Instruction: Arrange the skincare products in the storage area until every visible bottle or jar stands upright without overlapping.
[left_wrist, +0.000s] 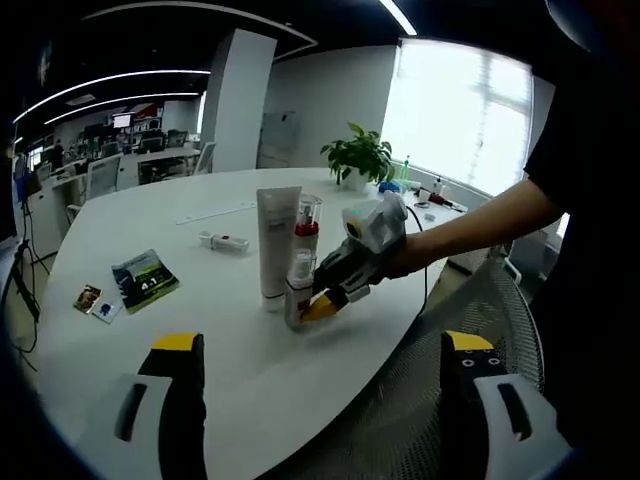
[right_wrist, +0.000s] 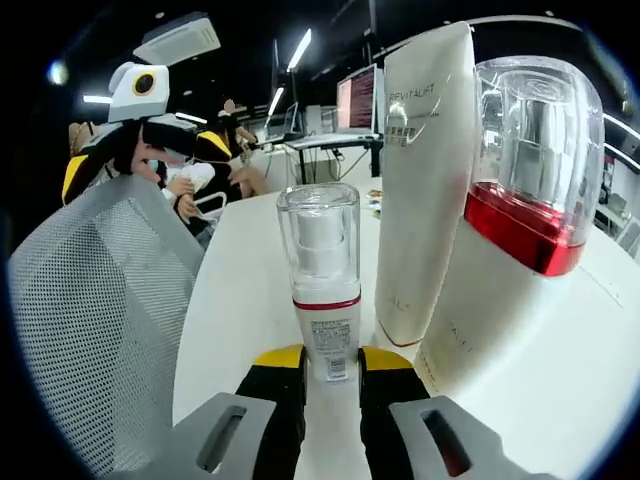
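Gripping small pump bottle (right_wrist: 323, 300) low with right gripper (right_wrist: 330, 385) jaws; light, rigid, slippery, tippy. Left gripper (left_wrist: 315, 375) jaws released.

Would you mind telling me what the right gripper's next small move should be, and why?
Probably open the right gripper and back straight off. Its jaws are shut on the small pump bottle, which already stands upright on the table, apart from the tall white tube and the red-banded bottle. Pulling away sideways might tip it.
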